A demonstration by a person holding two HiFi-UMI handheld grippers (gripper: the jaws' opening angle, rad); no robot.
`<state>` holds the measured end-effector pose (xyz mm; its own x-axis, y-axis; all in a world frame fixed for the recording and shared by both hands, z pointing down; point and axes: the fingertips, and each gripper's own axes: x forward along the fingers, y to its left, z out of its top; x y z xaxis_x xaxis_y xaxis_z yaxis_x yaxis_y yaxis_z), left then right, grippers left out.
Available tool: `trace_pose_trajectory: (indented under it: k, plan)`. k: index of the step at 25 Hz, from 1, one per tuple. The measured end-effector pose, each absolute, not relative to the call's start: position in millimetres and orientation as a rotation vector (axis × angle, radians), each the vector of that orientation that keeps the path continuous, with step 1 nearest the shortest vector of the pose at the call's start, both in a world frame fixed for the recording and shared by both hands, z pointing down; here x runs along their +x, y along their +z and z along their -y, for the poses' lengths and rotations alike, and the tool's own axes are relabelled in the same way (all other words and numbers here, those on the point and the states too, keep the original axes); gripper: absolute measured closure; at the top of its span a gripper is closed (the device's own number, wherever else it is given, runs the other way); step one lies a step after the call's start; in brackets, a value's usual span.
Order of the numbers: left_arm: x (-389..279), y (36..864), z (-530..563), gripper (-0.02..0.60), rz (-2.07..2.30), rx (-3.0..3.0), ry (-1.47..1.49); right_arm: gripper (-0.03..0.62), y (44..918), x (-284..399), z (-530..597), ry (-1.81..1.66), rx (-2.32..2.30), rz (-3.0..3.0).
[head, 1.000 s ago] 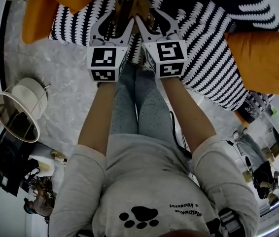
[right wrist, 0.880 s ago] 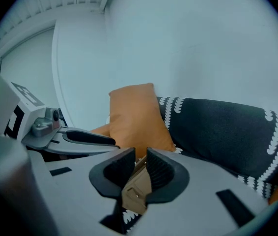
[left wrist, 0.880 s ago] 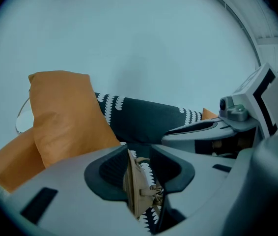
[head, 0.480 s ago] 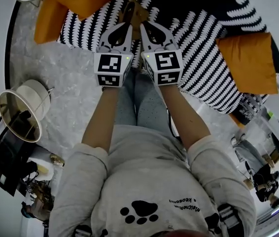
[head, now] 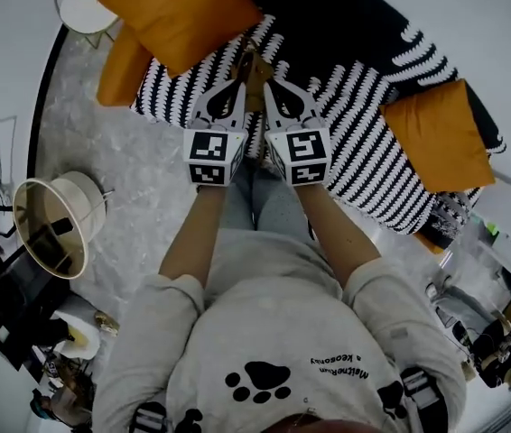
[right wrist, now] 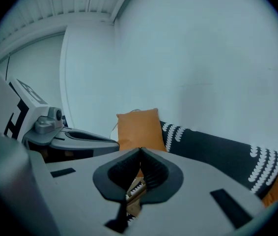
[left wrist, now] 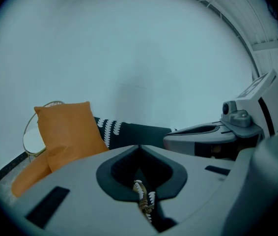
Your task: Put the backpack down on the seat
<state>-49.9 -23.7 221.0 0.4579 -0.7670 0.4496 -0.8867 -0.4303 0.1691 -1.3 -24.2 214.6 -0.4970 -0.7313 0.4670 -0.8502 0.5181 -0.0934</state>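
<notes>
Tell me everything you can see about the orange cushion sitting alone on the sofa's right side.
The orange cushion is roughly square, plump, plain fabric without pattern. It sits on the black-and-white patterned sofa, near its right end in the head view. Only the sofa touches it. Flat or leaning, I cannot tell.

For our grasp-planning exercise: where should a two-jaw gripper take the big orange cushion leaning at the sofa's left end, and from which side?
Probably its top edge near a corner, from above: the orange cushion leans upright on the sofa, its face too broad for jaws, its thin upper edge free.
</notes>
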Motion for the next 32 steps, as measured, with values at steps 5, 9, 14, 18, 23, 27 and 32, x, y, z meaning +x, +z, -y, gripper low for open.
trace_pose_trajectory:
  k: [5,9,14,18,23,27,32]
  plan:
    - [-50.5,180.2,13.8,0.561,1.420,2.366,0.390,0.560,175.9,-4.2,16.1,0.406,1.325,2.432]
    - [-52.3,148.4,5.3,0.561,1.450,2.401,0.347,0.560,141.4,-0.8,11.9,0.336,1.343,2.460]
    - [-47.3,108.1,-7.7,0.561,1.482,2.439,0.278,0.560,95.6,4.5,-0.5,0.253,1.352,2.518]
    - [-47.5,73.8,-23.4,0.561,1.519,2.471,0.217,0.560,62.7,4.9,-17.8,0.199,1.354,2.565]
    - [-45.8,38.0,-43.9,0.561,1.553,2.495,0.137,0.562,28.1,8.7,-39.9,0.164,1.350,2.632]
    - [-44.4,22.1,-60.9,0.561,1.567,2.493,0.086,0.562,8.1,10.2,-55.4,0.112,1.333,2.675]
    - [-43.0,10.4,-82.6,0.561,1.599,2.511,0.066,0.560,-3.0,13.6,-78.9,0.067,1.327,2.700]
